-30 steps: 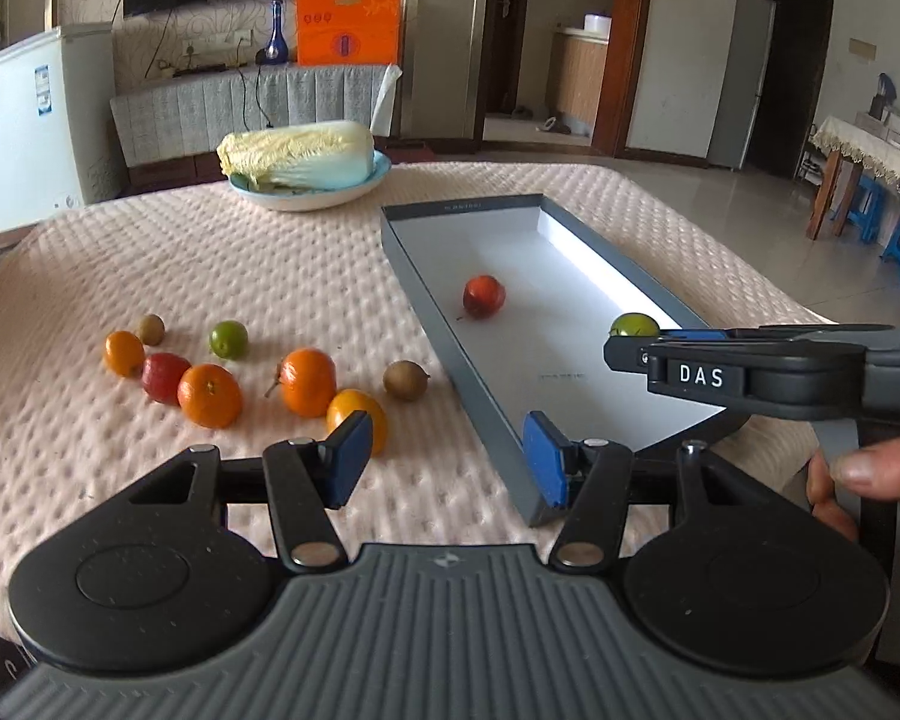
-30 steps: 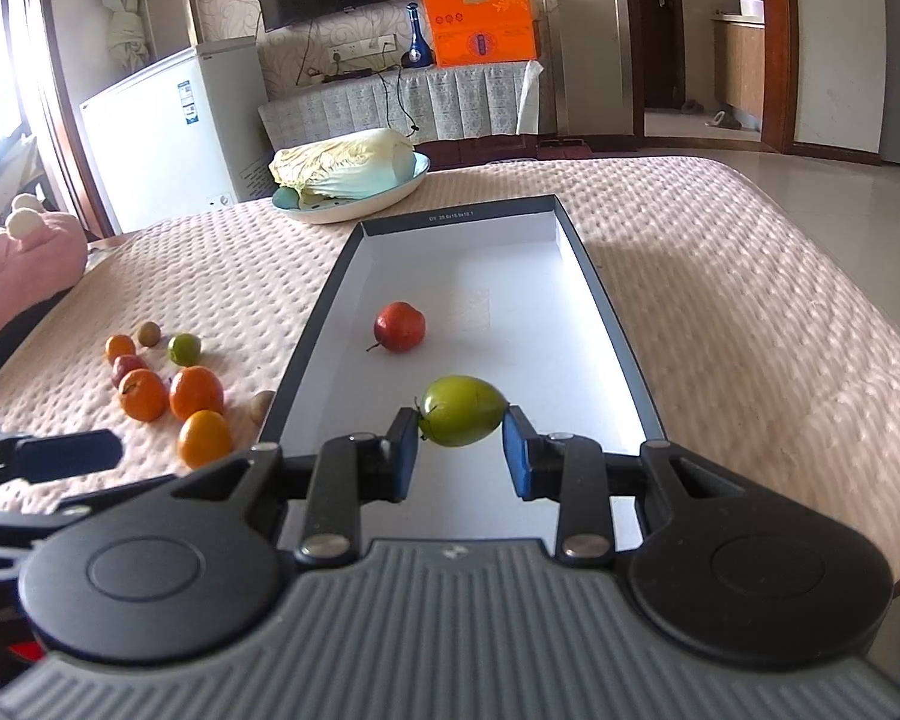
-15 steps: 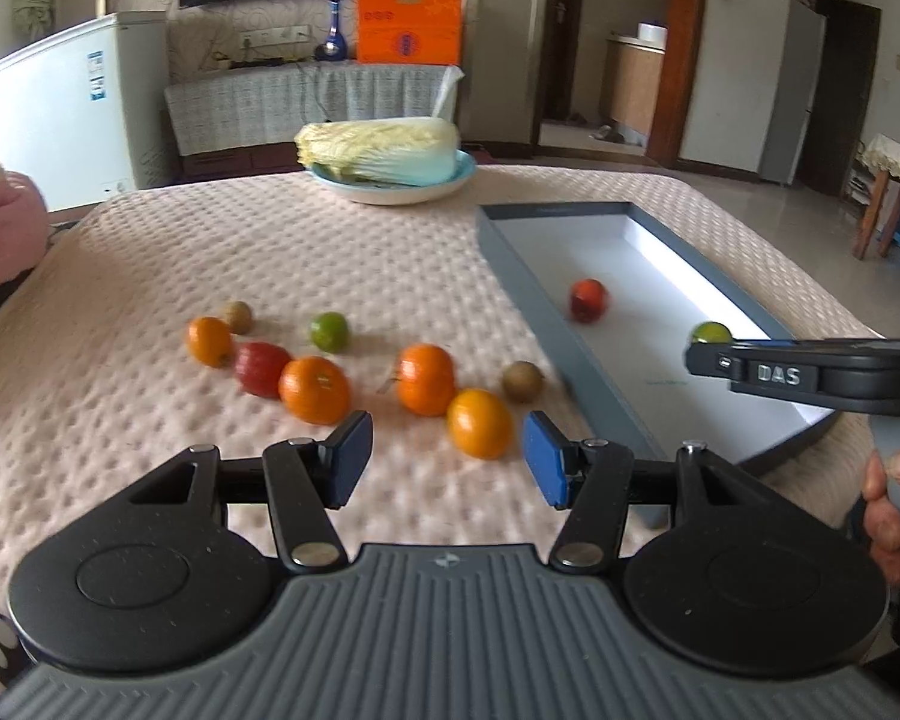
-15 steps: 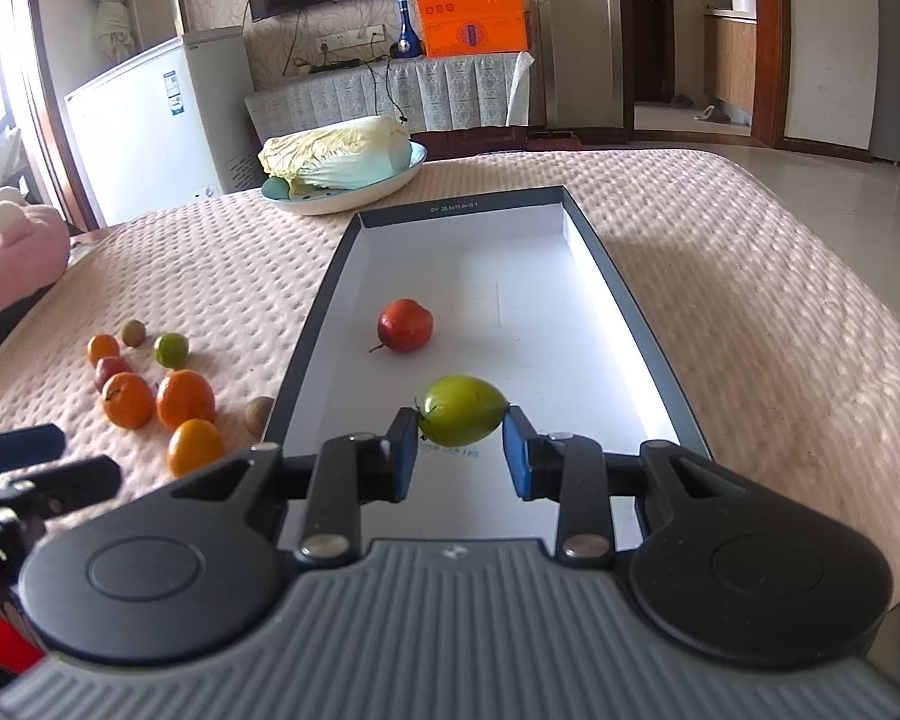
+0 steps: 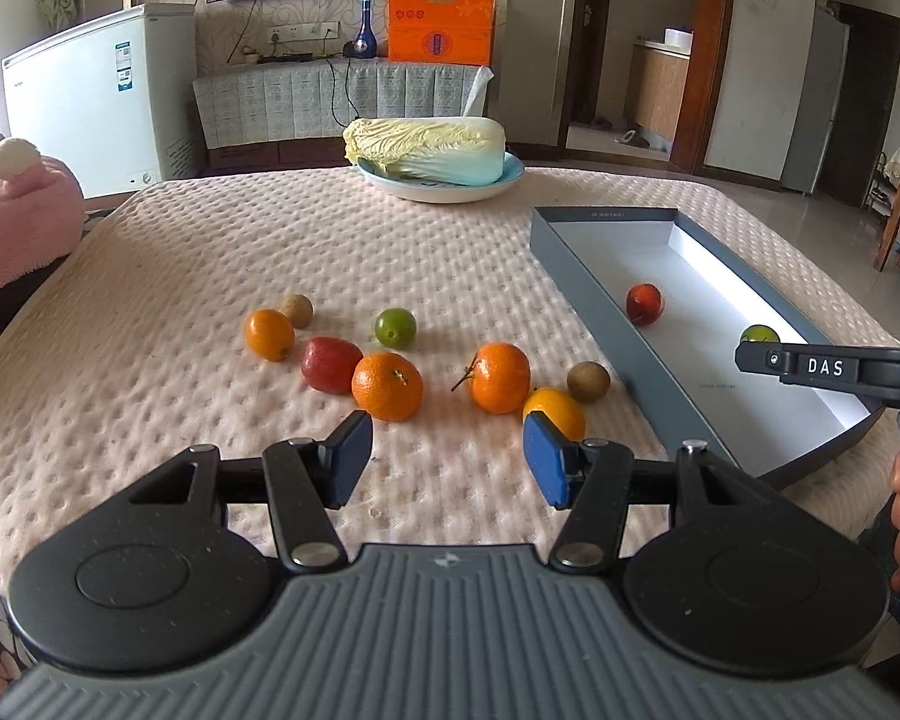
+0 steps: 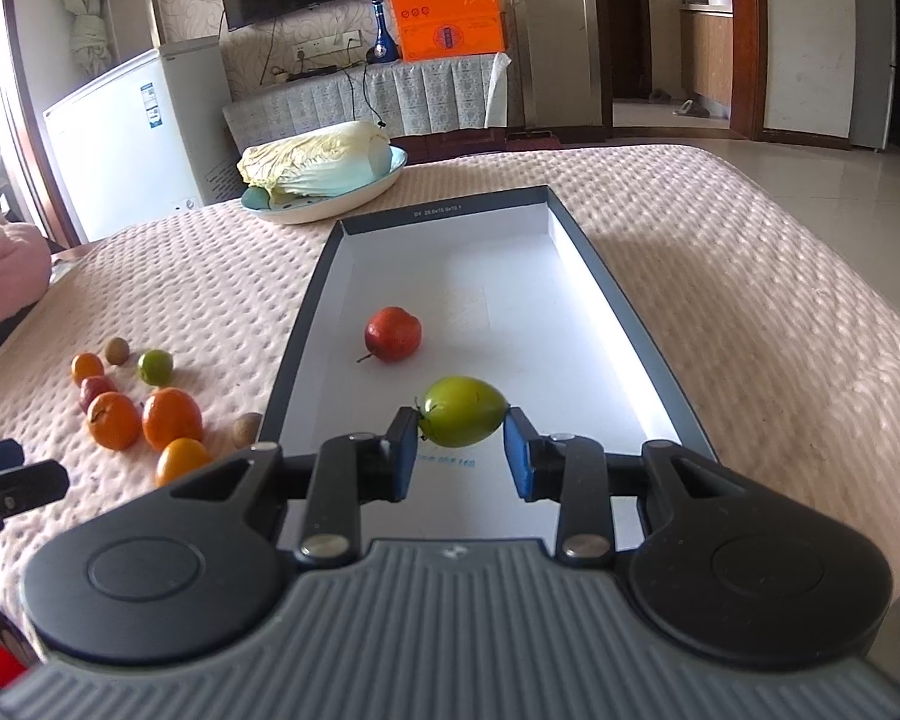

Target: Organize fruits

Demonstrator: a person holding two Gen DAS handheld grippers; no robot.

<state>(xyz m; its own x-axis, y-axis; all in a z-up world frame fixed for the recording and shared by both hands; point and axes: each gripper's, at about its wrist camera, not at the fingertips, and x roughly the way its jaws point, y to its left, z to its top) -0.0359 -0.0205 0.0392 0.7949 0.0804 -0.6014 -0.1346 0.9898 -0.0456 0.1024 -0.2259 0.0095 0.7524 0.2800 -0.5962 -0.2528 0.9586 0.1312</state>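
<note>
A grey tray point(image 5: 594, 276) with a white floor lies on the pink quilted cover and also shows in the right wrist view point(image 6: 306, 324). A red fruit point(image 6: 392, 333) lies in it. My right gripper point(image 6: 461, 450) is shut on a green fruit point(image 6: 463, 410) and holds it over the tray's near half. That fruit also shows in the left wrist view point(image 5: 759, 334). My left gripper point(image 5: 447, 457) is open and empty, just short of the loose fruits: several oranges point(image 5: 387, 386), a red fruit point(image 5: 330, 363), a green lime point(image 5: 395, 328) and two brown fruits point(image 5: 588, 381).
A blue plate with a napa cabbage point(image 5: 426, 144) stands at the table's far side. A pink plush point(image 5: 12, 222) lies at the left edge. A white freezer point(image 5: 99, 96) and a cabinet stand behind the table.
My left gripper has swung left from the tray's near corner to face the loose fruits. My right gripper has stayed shut on the green fruit over the tray.
</note>
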